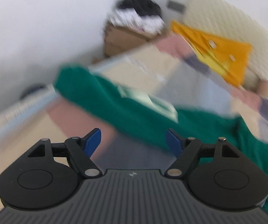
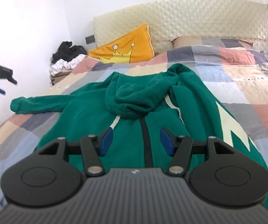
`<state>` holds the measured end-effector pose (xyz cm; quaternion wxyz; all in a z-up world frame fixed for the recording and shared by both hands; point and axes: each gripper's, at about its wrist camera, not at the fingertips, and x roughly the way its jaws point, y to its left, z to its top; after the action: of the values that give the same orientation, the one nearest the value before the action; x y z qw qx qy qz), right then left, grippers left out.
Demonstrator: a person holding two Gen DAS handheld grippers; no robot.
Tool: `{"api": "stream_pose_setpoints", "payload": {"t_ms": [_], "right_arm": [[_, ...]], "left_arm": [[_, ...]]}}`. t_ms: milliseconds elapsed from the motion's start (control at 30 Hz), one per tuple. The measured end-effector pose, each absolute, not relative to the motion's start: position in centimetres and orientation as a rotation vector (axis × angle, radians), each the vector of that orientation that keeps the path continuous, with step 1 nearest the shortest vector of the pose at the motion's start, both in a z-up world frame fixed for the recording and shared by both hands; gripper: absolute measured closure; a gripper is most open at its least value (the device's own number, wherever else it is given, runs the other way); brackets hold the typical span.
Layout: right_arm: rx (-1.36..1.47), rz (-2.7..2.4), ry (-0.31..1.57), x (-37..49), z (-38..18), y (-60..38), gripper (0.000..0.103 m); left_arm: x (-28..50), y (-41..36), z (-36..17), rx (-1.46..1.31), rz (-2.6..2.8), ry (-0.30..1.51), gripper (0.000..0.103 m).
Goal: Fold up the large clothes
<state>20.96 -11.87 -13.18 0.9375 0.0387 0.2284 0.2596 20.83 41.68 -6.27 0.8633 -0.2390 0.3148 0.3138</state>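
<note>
Right wrist view: your right tool (image 2: 136, 141) hangs open over the hoodie (image 2: 89, 115). Its outstretched sleeve (image 2: 38, 103) points toward your open left tool (image 2: 0, 80), which is nearer.

We see bare patchwork quilt (image 2: 246, 85) right of green hoodie (image 2: 89, 115): open passage. Sleeve (image 2: 35, 104) stretches left toward bed edge, quilt strip free before it. Orange cushion (image 2: 126, 46) and headboard (image 2: 190, 16) block far end. Clothes pile (image 2: 66, 57) crowds far left corner by wall. Left-wrist view blurred.
</note>
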Motion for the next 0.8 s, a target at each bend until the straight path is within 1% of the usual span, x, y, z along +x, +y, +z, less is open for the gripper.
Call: {"api": "stream_pose_setpoints", "payload": {"t_ms": [233, 433, 533, 633, 700, 800], "right_arm": [[0.097, 0.506, 0.437, 18.6, -11.9, -14.4, 0.044], [0.145, 0.472, 0.420, 17.7, -11.4, -16.4, 0.044], [0.150, 0.443, 0.408, 17.8, -11.2, -16.9, 0.044], [0.137, 0.428, 0.413, 17.8, -11.4, -17.0, 0.044], [0.138, 0.427, 0.412, 17.7, -11.4, -17.2, 0.044], [0.147, 0.426, 0.413, 17.7, -11.4, -17.4, 0.044]], "left_arm": [[18.0, 30.0, -10.7, -0.601, 0.439, 0.854, 0.023], [15.9, 22.8, -14.8, -0.597, 0.387, 1.053, 0.023], [15.5, 22.3, -16.5, -0.624, 0.393, 1.107, 0.023], [15.3, 21.8, -18.0, -0.580, 0.437, 1.160, 0.023], [15.1, 21.6, -18.4, -0.521, 0.486, 1.176, 0.023], [15.1, 21.7, -19.0, -0.544, 0.450, 1.214, 0.023]]}}
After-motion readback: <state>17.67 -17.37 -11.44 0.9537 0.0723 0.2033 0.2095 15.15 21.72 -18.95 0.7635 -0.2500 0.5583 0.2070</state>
